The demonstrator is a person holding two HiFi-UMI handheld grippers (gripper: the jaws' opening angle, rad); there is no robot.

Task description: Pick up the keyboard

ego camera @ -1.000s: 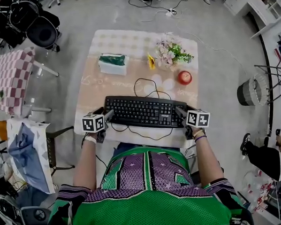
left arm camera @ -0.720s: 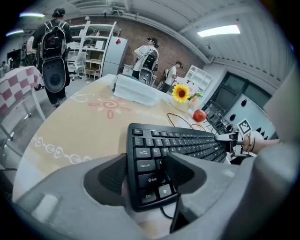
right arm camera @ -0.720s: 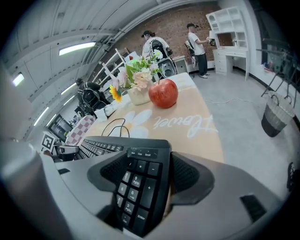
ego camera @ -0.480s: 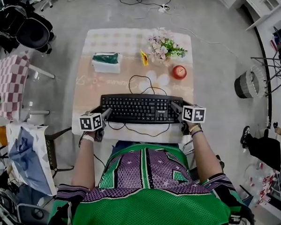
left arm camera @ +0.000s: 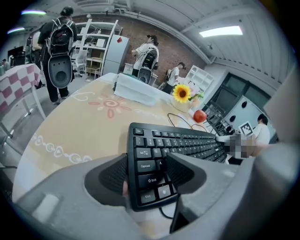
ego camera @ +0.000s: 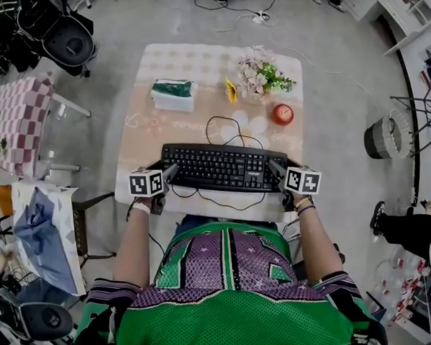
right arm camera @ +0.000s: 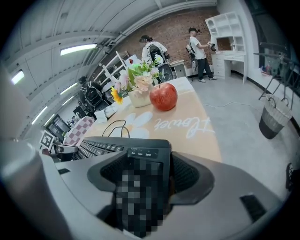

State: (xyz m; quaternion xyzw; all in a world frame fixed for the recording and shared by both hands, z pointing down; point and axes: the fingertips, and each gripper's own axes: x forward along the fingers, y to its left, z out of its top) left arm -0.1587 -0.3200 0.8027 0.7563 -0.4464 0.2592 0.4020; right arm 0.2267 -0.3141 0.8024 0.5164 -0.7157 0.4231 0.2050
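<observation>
A black keyboard (ego camera: 222,168) lies across the near part of the table, its cable (ego camera: 224,131) looping behind it and another loop hanging at the front. My left gripper (ego camera: 166,173) is shut on the keyboard's left end (left arm camera: 150,173), one jaw above the keys and one below. My right gripper (ego camera: 274,169) is shut on the keyboard's right end (right arm camera: 143,154) in the same way. In the left gripper view the keyboard's near end stands clear of the tablecloth (left arm camera: 70,131).
Behind the keyboard stand a red apple (ego camera: 283,115), a pot of flowers (ego camera: 261,78) with a sunflower (ego camera: 231,93), and a tissue box (ego camera: 172,96). A checked table (ego camera: 15,121) and chairs stand to the left, a wire basket (ego camera: 387,139) to the right. People stand at the far end.
The keyboard and both grippers keep their hold. The view has shifted slightly, with the keyboard appearing a little higher over the table's front edge.
</observation>
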